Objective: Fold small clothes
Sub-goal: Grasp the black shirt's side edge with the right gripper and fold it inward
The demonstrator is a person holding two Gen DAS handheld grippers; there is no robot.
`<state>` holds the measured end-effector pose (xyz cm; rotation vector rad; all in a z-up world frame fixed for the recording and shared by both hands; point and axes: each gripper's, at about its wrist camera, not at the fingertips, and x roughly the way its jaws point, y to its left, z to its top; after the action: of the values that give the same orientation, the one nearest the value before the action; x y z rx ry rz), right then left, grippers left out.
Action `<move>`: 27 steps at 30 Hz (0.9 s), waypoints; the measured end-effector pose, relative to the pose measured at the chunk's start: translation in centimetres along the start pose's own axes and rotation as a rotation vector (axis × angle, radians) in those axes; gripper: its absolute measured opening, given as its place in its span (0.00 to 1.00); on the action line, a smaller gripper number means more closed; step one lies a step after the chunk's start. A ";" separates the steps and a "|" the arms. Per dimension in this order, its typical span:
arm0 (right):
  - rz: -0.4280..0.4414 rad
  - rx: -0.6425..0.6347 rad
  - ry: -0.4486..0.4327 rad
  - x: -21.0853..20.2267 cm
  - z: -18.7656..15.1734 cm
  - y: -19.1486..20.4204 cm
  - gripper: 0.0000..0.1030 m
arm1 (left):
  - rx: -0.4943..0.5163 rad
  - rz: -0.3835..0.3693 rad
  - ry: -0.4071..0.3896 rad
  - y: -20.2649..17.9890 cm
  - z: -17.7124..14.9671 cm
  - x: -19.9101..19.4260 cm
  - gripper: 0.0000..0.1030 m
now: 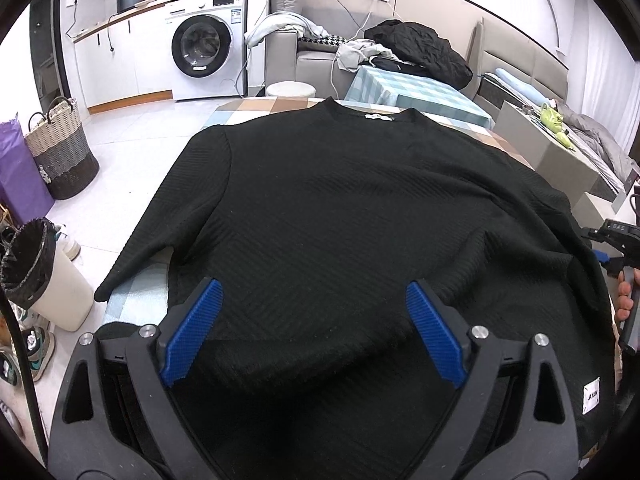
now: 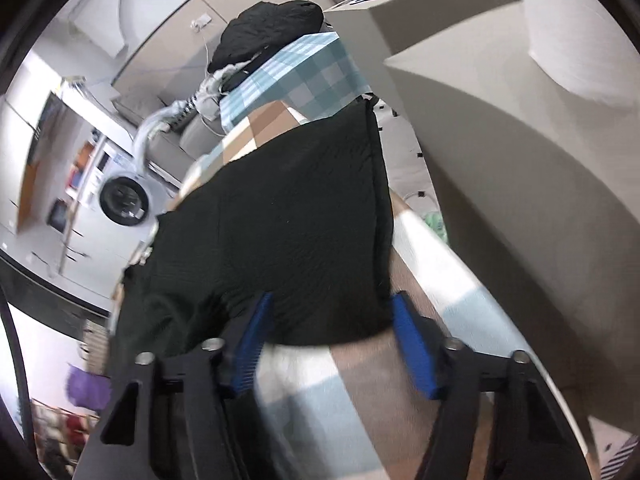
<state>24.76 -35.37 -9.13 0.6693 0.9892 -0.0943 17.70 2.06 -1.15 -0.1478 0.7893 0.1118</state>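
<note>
The right wrist view is motion-blurred, so fabric detail there is hard to read. One black sweater lies flat on the checked tablecloth, collar far, hem near, long axis running near to far; its right sleeve is cut off at the frame edge. The left gripper stands wide apart over the near hem, gripping nothing. The right gripper is partly open astride a sleeve end, pads not pressing

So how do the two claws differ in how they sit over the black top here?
The left claw stands wide, its blue pads straddling the hem of the black top; the right claw stands narrower, at the top's edge over the checked cloth. The left view is sharp, the right blurred. Neither pinches fabric yet.
</note>
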 end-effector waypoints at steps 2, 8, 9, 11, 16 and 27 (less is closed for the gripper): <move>-0.059 -0.033 0.006 0.5 0.4 0.5 0.18 | -0.003 -0.001 -0.004 0.2 -0.1 -0.1 0.90; -0.117 -0.072 -0.071 -0.9 1.7 0.5 0.13 | -0.006 0.007 -0.017 0.7 0.2 0.1 0.90; -0.115 -0.066 -0.091 -1.4 2.0 0.6 0.13 | -0.010 0.007 -0.017 1.0 0.2 0.1 0.90; -0.111 -0.064 -0.123 -2.2 2.7 1.0 0.13 | -0.016 0.005 -0.017 1.3 0.1 0.1 0.90; -0.061 -0.110 -0.204 -3.9 4.0 4.3 0.13 | -0.032 0.000 -0.024 2.0 0.0 -0.2 0.90; 0.297 -0.594 -0.075 -3.3 -2.1 21.0 0.14 | -0.067 0.022 -0.051 3.7 0.0 -1.7 0.90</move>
<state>29.03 -18.11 2.78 0.2549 0.7801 0.4201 15.90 5.59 -0.27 -0.1985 0.7365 0.1624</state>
